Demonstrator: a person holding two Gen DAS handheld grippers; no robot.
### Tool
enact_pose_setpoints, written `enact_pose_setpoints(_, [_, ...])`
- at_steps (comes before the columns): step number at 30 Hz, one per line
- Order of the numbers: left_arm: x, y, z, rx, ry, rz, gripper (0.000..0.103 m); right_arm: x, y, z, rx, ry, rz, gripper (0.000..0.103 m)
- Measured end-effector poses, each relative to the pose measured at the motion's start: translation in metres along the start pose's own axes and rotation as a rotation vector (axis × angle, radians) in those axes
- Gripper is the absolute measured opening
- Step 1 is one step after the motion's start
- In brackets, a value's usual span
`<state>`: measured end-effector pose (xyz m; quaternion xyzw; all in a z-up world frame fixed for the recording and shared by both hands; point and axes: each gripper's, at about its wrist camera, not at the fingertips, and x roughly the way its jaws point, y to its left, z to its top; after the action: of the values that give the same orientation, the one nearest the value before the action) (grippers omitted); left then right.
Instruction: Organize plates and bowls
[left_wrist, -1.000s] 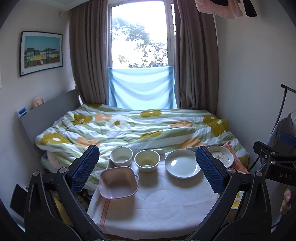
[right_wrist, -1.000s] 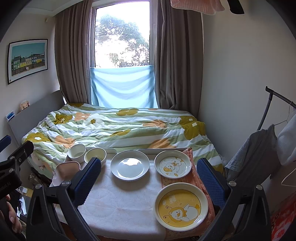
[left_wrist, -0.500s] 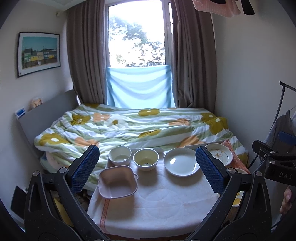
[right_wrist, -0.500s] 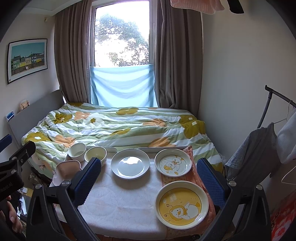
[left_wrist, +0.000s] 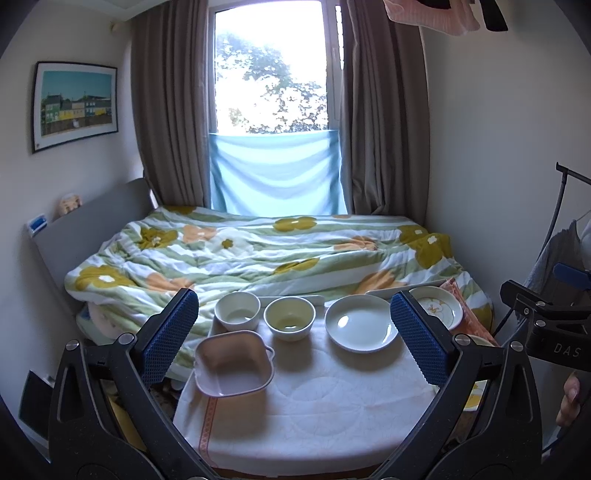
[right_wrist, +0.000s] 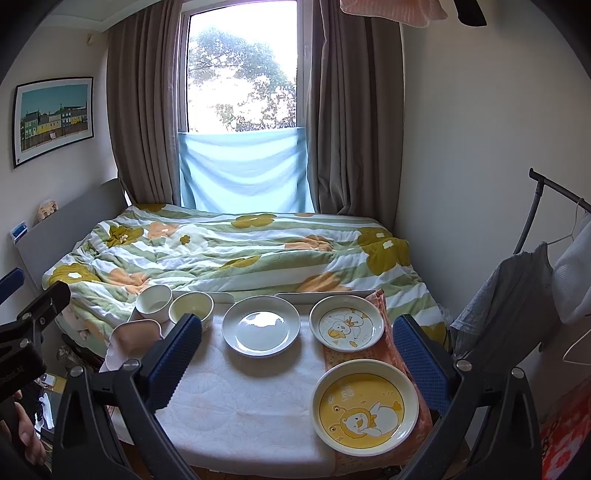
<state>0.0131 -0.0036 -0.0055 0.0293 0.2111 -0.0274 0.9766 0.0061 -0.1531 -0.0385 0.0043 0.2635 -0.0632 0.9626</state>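
On a small cloth-covered table (left_wrist: 332, 413) stand a white bowl (left_wrist: 237, 311), a pale yellow bowl (left_wrist: 289, 318), a square pink dish (left_wrist: 233, 363), a plain white plate (left_wrist: 362, 328) and a small duck-print plate (left_wrist: 439, 307). The right wrist view adds a big yellow duck plate (right_wrist: 365, 405) at front right, behind it the small duck plate (right_wrist: 346, 327), then the white plate (right_wrist: 260, 326). My left gripper (left_wrist: 293, 338) hovers open above the table's left side, holding nothing. My right gripper (right_wrist: 295, 350) is open and apart from the dishes, over the right side.
A bed with a flowered quilt (right_wrist: 229, 254) runs behind the table up to the window. A clothes rack (right_wrist: 535, 236) with hanging garments stands at the right. The person's hand (left_wrist: 570, 400) shows at the right edge.
Both grippers have drifted slightly; the view tilts a little upward. No dish has moved and both grippers stay open.
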Motion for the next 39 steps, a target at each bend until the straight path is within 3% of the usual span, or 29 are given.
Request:
enact_pose_setpoints(31, [0.006, 0.007, -0.002, -0.009, 0.010, -0.027, 0.103, 0.001, 0.003, -0.007, 0.001, 0.007, 0.000, 0.103])
enact_pose_setpoints(39, [0.017, 0.010, 0.003, 0.015, 0.056, -0.054, 0.103, 0.002, 0.002, -0.008, 0.038, 0.020, 0.011, 0.103])
